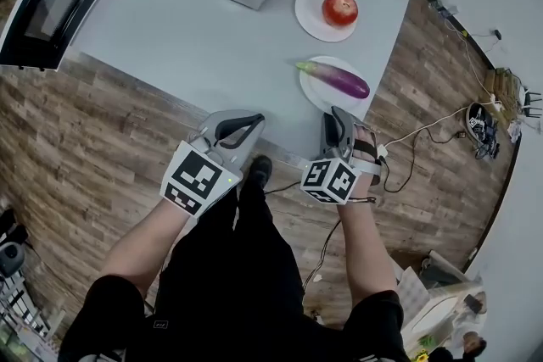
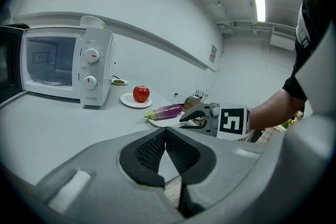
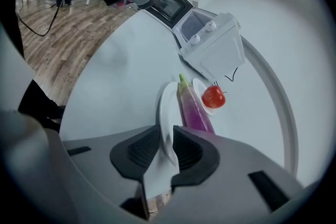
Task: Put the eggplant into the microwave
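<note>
Here our right gripper (image 1: 338, 116) keeps its jaws narrow around the near rim of the white plate (image 1: 310, 91), not pressing it. On this plate lies the purple eggplant (image 1: 338, 79). Left of the plate, our left gripper (image 1: 246, 123) is closed and empty.

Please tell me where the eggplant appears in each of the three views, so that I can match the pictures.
Head view: the eggplant lies right of centre, on a white plate.
Left gripper view: the eggplant is near the centre, right of the microwave.
Right gripper view: the eggplant is at the centre, stem end upward.
Shared landmark: the red apple, beside the eggplant in all three.
</note>
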`<control>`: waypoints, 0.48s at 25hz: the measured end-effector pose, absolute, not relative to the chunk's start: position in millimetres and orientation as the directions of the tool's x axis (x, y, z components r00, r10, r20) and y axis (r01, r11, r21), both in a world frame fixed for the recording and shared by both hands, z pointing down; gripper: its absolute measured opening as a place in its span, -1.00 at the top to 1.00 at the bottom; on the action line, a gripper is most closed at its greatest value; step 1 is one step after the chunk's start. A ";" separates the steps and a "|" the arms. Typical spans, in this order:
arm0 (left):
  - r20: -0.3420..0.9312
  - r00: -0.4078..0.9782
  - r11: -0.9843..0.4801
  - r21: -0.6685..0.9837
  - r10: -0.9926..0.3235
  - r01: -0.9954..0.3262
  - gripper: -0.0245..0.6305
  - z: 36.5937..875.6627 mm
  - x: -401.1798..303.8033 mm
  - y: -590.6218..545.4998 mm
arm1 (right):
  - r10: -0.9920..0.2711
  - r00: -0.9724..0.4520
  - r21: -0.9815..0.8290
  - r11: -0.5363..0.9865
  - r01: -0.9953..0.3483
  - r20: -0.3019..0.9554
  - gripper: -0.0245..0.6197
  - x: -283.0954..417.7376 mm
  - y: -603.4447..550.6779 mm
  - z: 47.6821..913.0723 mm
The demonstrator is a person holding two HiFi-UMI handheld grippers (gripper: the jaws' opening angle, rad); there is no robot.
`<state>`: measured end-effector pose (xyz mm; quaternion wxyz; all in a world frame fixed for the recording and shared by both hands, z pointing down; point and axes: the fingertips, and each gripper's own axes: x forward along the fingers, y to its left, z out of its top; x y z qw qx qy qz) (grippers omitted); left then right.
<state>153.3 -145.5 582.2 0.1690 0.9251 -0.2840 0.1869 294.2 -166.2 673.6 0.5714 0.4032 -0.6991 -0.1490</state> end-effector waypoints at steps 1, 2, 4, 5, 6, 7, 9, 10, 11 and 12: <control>0.440 0.770 -0.782 0.207 -0.461 -0.587 0.90 581.9 153.4 -144.7 | -0.737 -0.014 0.678 0.628 -0.382 0.675 0.70 296.1 -166.0 673.5; 0.439 0.772 -0.784 0.207 -0.460 -0.585 0.90 581.4 153.3 -143.6 | -0.740 -0.005 0.687 0.626 -0.368 0.672 0.70 297.3 -166.2 673.5; 0.440 0.773 -0.788 0.204 -0.456 -0.581 0.90 580.8 153.0 -141.8 | -0.743 0.011 0.700 0.625 -0.345 0.669 0.70 297.9 -167.8 673.7; 0.441 0.774 -0.790 0.201 -0.455 -0.579 0.90 580.6 152.9 -141.3 | -0.744 0.019 0.705 0.624 -0.337 0.668 0.70 297.9 -169.0 674.0; 0.441 0.774 -0.792 0.199 -0.453 -0.577 0.90 580.6 152.8 -141.1 | -0.745 0.026 0.709 0.623 -0.330 0.667 0.71 297.7 -170.1 674.5; 0.442 0.775 -0.794 0.197 -0.452 -0.576 0.90 580.5 152.6 -141.0 | -0.746 0.032 0.713 0.622 -0.323 0.665 0.73 297.4 -171.2 675.3; 0.440 0.775 -0.795 0.191 -0.454 -0.575 0.90 580.0 151.5 -141.2 | -0.756 0.043 0.729 0.613 -0.305 0.654 0.80 296.5 -173.7 676.9; 0.438 0.774 -0.796 0.187 -0.457 -0.576 0.90 579.5 150.6 -141.8 | -0.763 0.048 0.739 0.605 -0.295 0.644 0.81 295.9 -175.3 677.1; 0.436 0.773 -0.796 0.183 -0.461 -0.578 0.90 578.9 149.7 -142.6 | -0.772 0.052 0.750 0.596 -0.288 0.633 0.82 295.4 -176.9 676.9; 0.433 0.772 -0.795 0.179 -0.465 -0.579 0.90 578.6 149.0 -143.5 | -0.780 0.055 0.759 0.586 -0.284 0.623 0.82 295.1 -178.3 676.3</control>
